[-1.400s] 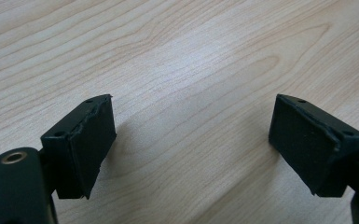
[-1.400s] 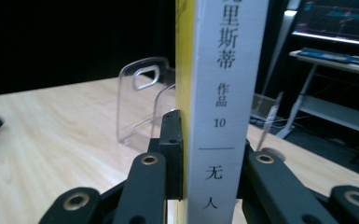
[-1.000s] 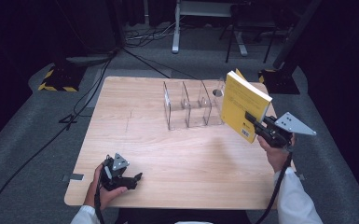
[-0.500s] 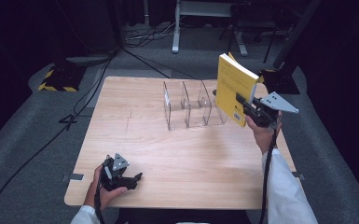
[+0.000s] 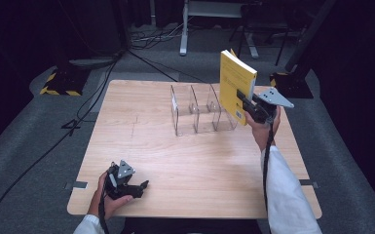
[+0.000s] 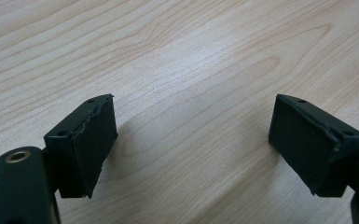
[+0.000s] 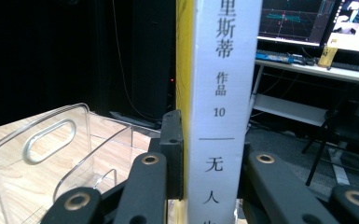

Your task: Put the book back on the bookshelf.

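Yellow book (image 5: 237, 87) is held upright, long axis vertical, clamped btwn right gripper (image 5: 251, 108) fingers, just right of and above the clear rack (image 5: 202, 109). Left gripper (image 5: 126, 185) fingers are spread, parked on desk (image 5: 199, 161), well away.

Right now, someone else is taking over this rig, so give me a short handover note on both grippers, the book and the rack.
Right gripper: shut on the yellow book, held upright in the air just right of the clear rack.
Left gripper: open, holding nothing, resting on the table at its near left corner.
Done: book picked up and brought beside the rack.
Left, probably: lower the book into one of the slots and release. All slots look empty.
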{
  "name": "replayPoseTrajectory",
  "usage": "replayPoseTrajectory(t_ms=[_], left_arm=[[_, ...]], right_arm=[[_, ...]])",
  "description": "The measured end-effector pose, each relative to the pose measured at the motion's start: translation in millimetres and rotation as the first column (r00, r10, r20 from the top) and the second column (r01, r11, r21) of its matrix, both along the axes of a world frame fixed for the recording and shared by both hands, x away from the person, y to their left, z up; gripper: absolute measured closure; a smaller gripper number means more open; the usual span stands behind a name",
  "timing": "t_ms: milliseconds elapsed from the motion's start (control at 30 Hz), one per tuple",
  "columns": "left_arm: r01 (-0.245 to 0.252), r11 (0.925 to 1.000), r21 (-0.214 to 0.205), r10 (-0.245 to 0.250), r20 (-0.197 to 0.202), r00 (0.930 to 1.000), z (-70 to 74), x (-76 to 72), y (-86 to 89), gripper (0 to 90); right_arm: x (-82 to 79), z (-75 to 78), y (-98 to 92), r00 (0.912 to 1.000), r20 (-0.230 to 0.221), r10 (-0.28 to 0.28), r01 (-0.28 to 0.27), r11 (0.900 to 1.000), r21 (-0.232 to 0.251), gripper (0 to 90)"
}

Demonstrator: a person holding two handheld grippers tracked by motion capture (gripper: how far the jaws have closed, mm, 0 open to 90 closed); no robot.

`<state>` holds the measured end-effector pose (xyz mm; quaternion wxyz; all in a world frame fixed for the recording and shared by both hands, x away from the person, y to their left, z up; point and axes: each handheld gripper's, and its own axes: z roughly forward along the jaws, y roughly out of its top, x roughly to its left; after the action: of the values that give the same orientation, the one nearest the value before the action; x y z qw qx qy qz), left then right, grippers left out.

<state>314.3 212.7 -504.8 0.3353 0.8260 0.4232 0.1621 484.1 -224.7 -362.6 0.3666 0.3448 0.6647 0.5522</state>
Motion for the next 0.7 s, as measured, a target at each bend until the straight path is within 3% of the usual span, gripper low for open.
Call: replayPoseTrajectory(t_ms=[267,700], left_arm=[[-0.002,1.0000,-0.001,0.002,0.000,1.0000,0.0,-0.1,-0.1,15.8],[0.001,1.0000,0.005,-0.001,0.003,1.0000,0.2,0.1,0.2,15.7]], right_arm=[[16.7,-11.4,13.0,0.9997,-0.011,-0.023,0.023,0.9996,-0.019,76.4],[34.1,-31.6,26.5,0.9984,-0.038,-0.043,0.042,0.9990,-0.013,76.3]])
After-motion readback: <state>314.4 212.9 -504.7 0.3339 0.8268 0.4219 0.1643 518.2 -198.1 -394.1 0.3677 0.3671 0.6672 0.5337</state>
